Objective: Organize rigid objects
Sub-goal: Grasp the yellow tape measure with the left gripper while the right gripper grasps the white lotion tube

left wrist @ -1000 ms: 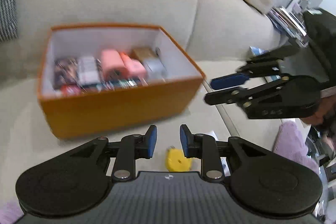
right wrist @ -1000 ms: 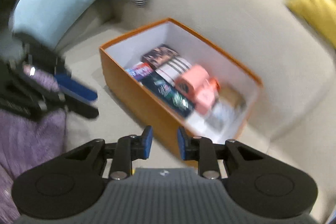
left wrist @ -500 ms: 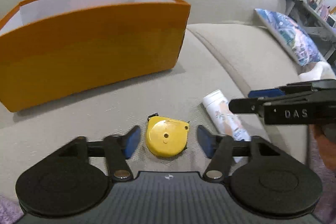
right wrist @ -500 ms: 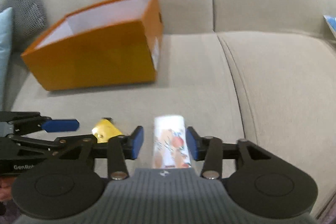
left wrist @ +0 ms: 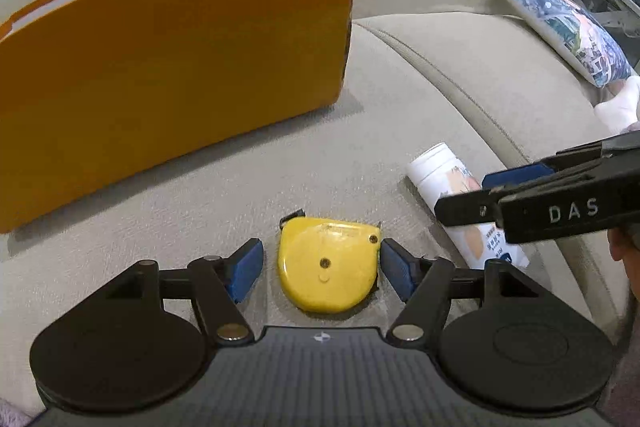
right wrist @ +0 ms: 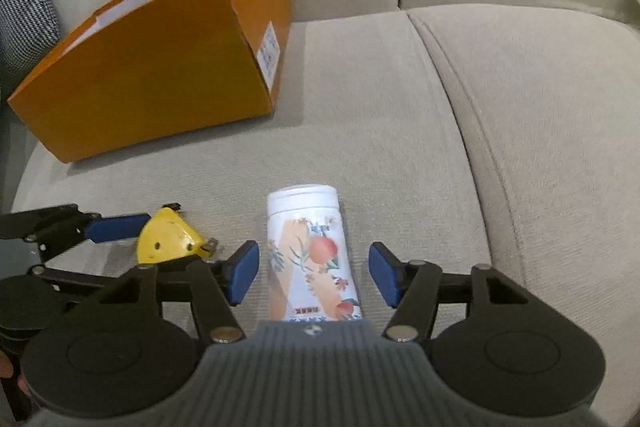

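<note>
Both pairs of tongs are set for a double pick-up from the sofa seat (right wrist: 400, 115). The left tongs (left wrist: 322, 263) are spread around the yellow tape measure (left wrist: 330, 267), one blue pad on each side of it and neither pressing yet. The right tongs (right wrist: 312, 273) are opening, with the white bottle (right wrist: 310, 255) lying between them and gaps on both sides. To do this step well, each hand should probably sink a little more so the pads meet the thing's sides low and square, then close slowly. The bottle is round and lies on its side, so an off-centre squeeze could roll it out; the pads seem best placed across the middle of its body. The tape measure is flat with a curved edge, so a grip on its straighter flanks looks safer. The cushion is soft, and pushing down hard may tip either item. The tape measure is a glossy yellow case with small screws and a metal tab at one corner. The bottle is white with a wide cap and a peach-and-leaf label. The orange box (right wrist: 160, 67), well apart behind them, looks the likely destination.
</note>
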`<control>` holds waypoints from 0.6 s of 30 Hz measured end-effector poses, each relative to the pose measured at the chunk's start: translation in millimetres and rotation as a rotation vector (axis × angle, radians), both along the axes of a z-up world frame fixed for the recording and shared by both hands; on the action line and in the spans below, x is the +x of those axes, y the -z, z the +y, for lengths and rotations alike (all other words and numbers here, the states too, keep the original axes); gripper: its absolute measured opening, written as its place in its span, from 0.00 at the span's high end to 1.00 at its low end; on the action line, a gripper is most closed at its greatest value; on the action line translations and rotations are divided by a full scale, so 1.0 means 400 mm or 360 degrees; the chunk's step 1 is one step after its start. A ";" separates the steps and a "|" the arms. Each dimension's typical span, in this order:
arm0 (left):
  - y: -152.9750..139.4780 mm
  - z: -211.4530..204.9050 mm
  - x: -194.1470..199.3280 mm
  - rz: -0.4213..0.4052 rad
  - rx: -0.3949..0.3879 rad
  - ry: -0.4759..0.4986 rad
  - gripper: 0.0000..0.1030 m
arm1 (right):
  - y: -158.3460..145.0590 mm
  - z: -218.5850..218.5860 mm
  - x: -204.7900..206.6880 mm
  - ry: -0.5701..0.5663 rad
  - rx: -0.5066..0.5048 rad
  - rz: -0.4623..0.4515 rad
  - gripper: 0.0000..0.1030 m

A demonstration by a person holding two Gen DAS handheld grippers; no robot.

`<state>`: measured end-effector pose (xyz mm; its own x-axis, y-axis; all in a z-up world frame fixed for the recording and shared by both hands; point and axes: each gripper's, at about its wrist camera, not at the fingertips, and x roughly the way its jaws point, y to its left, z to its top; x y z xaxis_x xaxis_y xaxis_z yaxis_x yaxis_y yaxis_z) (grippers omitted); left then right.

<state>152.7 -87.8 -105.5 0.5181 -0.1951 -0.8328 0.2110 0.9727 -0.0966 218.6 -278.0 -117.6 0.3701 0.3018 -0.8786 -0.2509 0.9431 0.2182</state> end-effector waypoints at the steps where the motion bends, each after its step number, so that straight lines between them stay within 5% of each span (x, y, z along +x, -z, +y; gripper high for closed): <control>1: 0.002 -0.004 -0.001 -0.0008 0.0018 0.0011 0.25 | 0.005 0.001 0.002 -0.0004 0.0005 0.0010 0.40; 7: 0.007 -0.022 -0.018 -0.0067 0.0098 0.0103 0.40 | 0.016 0.012 0.003 -0.0028 -0.0009 0.0007 0.40; 18: 0.001 0.000 -0.007 -0.0039 0.0055 0.0066 0.41 | 0.019 0.042 -0.008 -0.0079 -0.0102 -0.0021 0.42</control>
<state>149.9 -87.8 -105.8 0.5306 -0.1880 -0.8265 0.2531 0.9658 -0.0572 215.6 -261.3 -125.1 0.3676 0.2630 -0.8920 -0.2999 0.9415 0.1540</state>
